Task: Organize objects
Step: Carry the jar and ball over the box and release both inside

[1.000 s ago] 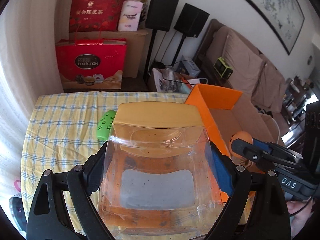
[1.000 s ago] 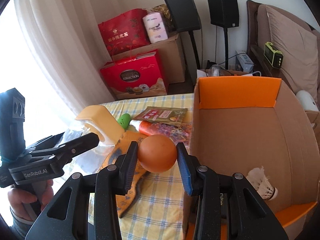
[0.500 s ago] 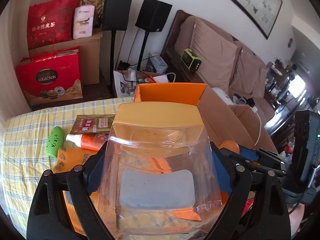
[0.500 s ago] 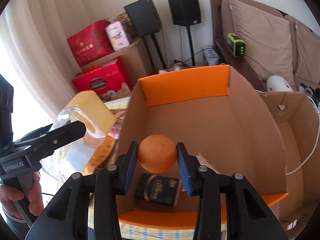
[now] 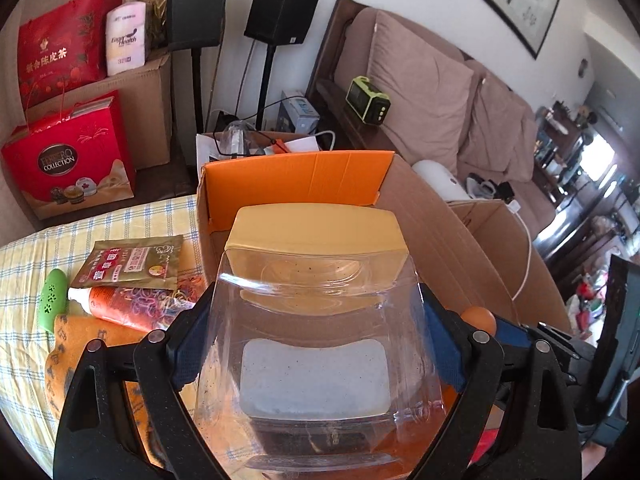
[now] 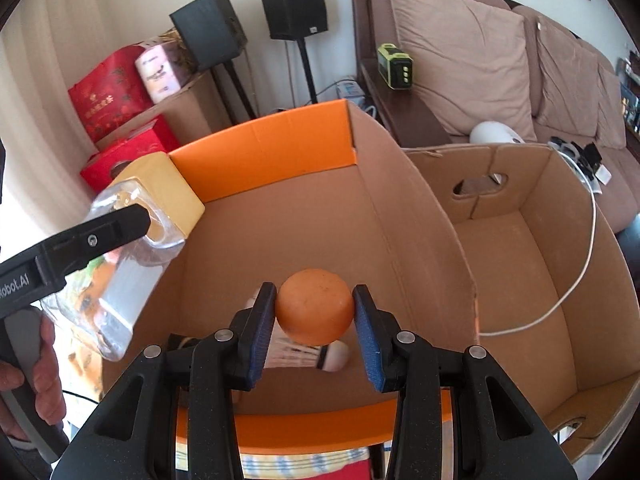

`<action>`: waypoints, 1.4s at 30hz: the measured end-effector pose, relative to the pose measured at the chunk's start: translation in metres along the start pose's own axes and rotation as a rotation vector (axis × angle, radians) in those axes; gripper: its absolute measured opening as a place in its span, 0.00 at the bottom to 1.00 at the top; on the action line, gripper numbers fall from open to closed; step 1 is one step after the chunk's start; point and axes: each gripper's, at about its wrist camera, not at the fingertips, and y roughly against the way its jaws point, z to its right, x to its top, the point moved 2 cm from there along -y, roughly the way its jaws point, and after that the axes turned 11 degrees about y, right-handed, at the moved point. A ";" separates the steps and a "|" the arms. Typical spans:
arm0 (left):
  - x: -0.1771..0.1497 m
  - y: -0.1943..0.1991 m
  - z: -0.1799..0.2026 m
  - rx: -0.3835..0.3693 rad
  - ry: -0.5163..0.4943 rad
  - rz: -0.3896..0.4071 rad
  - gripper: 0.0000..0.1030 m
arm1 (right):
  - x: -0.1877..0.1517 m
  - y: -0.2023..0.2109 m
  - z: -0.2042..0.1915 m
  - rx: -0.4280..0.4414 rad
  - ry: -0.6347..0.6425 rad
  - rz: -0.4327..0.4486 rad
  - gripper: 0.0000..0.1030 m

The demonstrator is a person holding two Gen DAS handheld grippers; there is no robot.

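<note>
Currently two claws, each loaded: left gripper (image 5: 316,344) clamps wide on one clear jar (image 5: 316,336) (yellow lid), right gripper (image 6: 314,320) pinches one orange ball (image 6: 315,306), both over the orange-flapped cardboard box (image 6: 280,152). Only the right view shows the shuttlecock (image 6: 304,354) on the box floor; only the left shows the snack packet (image 5: 132,260) on the table.

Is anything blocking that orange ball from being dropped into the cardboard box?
Nothing visible does. The orange ball, in the right gripper, hangs over the open cardboard box; only a shuttlecock lies below it.

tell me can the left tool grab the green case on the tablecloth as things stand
Probably not. The left tool is already shut on the clear jar, so nothing is free to take the green case, though it lies uncovered.
</note>
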 end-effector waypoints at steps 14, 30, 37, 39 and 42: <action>0.008 -0.035 0.023 0.052 0.004 -0.011 0.88 | -0.007 -0.020 0.019 -0.103 0.035 -0.069 0.38; 0.004 -0.072 0.024 0.165 0.010 -0.093 0.88 | -0.019 -0.017 0.003 -0.191 0.111 -0.090 0.54; 0.005 -0.070 0.021 0.173 0.021 -0.089 0.99 | -0.017 -0.005 -0.001 -0.163 0.098 -0.053 0.55; 0.009 -0.066 0.025 0.172 0.004 -0.074 0.99 | -0.015 -0.001 -0.002 -0.157 0.094 -0.041 0.55; 0.015 -0.054 0.025 0.161 -0.002 -0.052 0.99 | -0.013 0.004 -0.004 -0.140 0.084 -0.027 0.56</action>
